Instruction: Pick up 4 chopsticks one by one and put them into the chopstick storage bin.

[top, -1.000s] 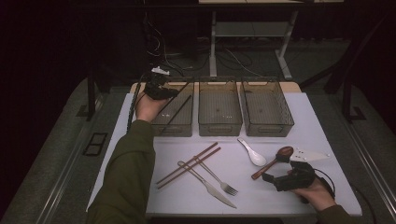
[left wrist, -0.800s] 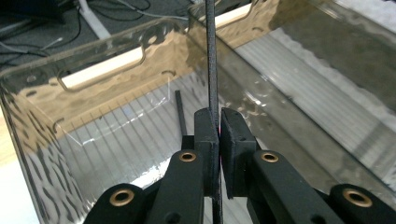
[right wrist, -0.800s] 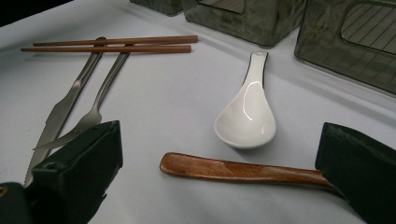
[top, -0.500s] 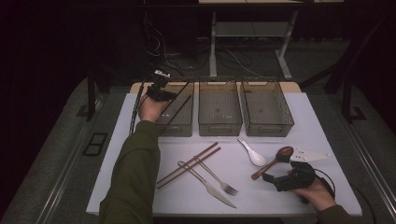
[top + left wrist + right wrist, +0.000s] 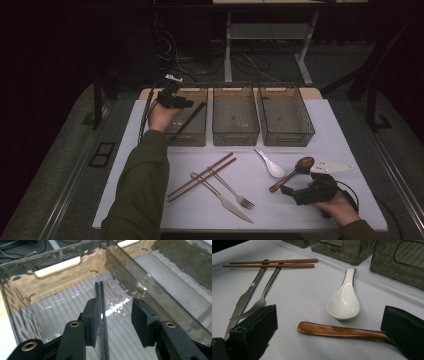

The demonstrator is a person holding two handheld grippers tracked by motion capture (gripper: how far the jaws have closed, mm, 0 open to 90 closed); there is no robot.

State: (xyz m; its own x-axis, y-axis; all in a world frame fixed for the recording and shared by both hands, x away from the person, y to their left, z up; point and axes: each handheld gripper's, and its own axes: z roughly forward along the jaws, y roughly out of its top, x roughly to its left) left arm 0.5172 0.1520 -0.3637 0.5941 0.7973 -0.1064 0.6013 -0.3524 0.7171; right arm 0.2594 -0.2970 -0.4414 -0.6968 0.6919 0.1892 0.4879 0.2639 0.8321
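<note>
We saw a white table (image 5: 150,200) in a dark room; left gripper (image 5: 115,315) and right gripper (image 5: 329,335) jaws gaped above it.

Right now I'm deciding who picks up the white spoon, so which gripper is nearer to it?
Right. The right gripper sits on the table just beside the white spoon, jaws open. The left gripper is far off, over the leftmost bin with the black chopsticks.

Black chopsticks (image 5: 102,315) slanted in leftmost bin (image 5: 197,136)
</note>
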